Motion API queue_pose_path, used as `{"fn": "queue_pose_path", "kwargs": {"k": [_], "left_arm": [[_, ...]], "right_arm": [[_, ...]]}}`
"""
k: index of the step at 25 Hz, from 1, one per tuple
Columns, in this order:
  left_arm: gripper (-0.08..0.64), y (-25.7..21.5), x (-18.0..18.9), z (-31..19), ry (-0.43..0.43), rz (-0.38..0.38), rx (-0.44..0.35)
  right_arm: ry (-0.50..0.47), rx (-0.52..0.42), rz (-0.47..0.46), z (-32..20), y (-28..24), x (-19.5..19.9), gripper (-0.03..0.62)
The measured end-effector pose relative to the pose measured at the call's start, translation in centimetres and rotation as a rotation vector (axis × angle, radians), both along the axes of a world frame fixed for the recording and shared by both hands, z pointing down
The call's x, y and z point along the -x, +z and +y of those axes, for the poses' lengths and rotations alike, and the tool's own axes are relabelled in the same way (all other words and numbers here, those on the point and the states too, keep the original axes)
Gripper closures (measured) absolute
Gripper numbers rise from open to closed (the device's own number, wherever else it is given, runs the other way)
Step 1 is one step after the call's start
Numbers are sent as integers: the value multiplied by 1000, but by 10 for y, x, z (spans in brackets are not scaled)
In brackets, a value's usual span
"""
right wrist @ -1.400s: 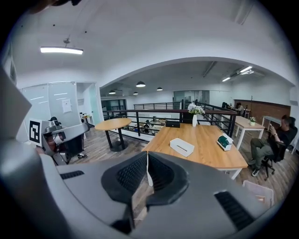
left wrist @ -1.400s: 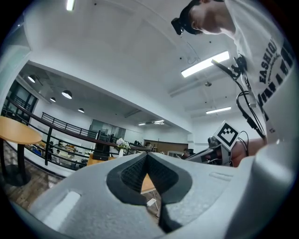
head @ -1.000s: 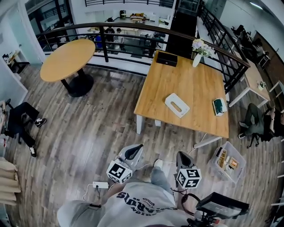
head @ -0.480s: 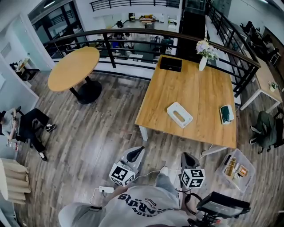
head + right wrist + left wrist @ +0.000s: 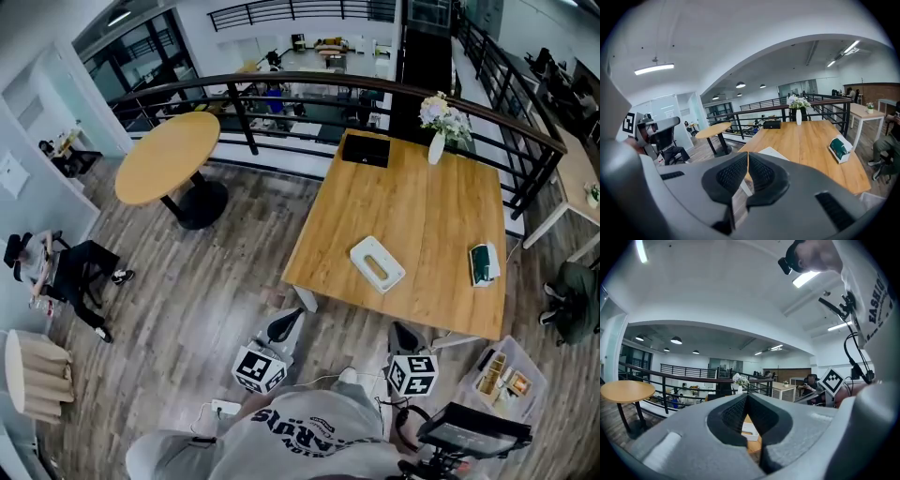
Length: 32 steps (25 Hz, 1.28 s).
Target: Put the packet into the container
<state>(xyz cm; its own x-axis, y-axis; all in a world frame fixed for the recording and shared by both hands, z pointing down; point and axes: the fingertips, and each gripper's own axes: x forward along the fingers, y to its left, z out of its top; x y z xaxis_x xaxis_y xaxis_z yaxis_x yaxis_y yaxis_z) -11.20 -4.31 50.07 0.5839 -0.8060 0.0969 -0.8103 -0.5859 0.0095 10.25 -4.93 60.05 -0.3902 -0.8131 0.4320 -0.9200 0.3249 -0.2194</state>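
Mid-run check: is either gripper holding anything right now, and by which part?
Nothing is held. The left gripper and the right gripper both have their jaws closed together, with nothing between them.

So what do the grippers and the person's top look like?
Both the left gripper and right gripper are light grey moulded shells with black ribbed pads. Each carries a white cube with black square markers. The person wears a grey T-shirt with dark lettering.
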Motion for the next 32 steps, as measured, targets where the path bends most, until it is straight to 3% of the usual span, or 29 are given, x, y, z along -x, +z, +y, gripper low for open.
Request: {"fn": "queue_pose_path", "kwargs": {"k": [10,20,32], "left_arm": [[560,-21,-29,-23,0,17,0],[560,-16,-65,-39,104,54,9],[560,-6,-102,-122,231,114,-15]], "right_arm": [[8,-21,-33,-36,0,-37,584],[54,28,-54,-33,22,-55,584],[262,32,15,-61,18,-125,584]]}}
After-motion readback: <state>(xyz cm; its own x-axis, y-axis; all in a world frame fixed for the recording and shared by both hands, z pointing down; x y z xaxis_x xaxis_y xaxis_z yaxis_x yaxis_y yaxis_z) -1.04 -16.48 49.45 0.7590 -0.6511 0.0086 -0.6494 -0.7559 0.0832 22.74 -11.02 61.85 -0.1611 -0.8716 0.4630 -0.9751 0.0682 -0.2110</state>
